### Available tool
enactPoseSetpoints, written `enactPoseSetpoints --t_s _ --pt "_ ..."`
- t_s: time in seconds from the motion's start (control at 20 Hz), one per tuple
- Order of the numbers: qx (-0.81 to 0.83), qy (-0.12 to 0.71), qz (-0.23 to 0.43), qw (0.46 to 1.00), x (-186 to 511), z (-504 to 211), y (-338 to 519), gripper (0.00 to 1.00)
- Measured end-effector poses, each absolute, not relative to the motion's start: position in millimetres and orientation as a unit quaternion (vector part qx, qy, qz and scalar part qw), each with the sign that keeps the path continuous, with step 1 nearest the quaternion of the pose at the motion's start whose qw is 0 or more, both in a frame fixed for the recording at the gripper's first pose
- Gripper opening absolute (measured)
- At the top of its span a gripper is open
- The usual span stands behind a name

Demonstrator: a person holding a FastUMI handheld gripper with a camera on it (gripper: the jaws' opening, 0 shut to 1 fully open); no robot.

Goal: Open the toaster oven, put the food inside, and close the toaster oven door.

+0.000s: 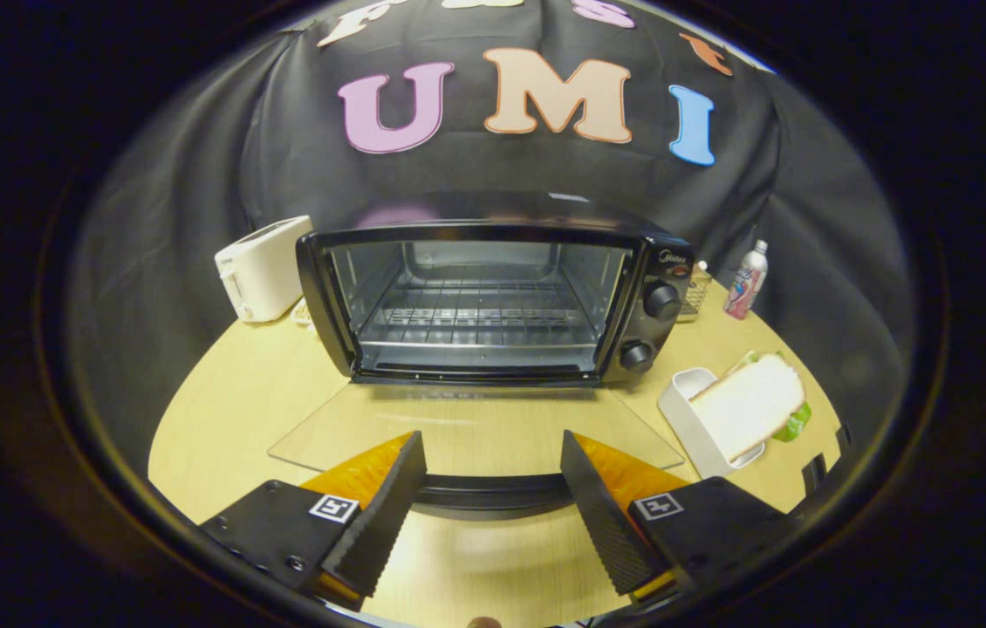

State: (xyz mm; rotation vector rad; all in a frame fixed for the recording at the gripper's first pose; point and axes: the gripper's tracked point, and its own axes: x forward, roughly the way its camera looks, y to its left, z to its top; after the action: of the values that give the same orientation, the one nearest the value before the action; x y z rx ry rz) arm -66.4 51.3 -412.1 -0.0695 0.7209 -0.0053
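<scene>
Just beyond your fingers (489, 467), spread wide and holding nothing, the toaster oven (493, 301) stands open, glass door (475, 432) flat on the surface (240, 392), rack bare; the sandwich (750, 403) waits right of it.

The oven (493, 301) stands with its glass door (475, 432) folded flat toward the gripper (493, 488), whose spread fingers flank the door's handle (493, 493). A sandwich (750, 403) lies on a tray (687, 392) right of the oven; a toaster (262, 266) sits left.

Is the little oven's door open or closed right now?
Open. The toaster oven has its glass door folded flat onto the table, and its bare rack shows. The open gripper straddles the door's handle.
</scene>
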Motion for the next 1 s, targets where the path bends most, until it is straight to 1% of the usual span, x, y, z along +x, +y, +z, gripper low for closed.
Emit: enactPoseSetpoints --t_s 0.2,0.5,0.8,1.0 --pt "-0.022 0.368 -0.005 0.929 -67 -426 50 0.99" --pt "-0.051 0.411 0.013 0.91 -86 -463 51 0.98" --pt "-0.034 0.398 0.013 0.917 -85 -456 53 0.98" --pt "-0.037 0.367 0.017 0.929 -82 -436 49 0.99"
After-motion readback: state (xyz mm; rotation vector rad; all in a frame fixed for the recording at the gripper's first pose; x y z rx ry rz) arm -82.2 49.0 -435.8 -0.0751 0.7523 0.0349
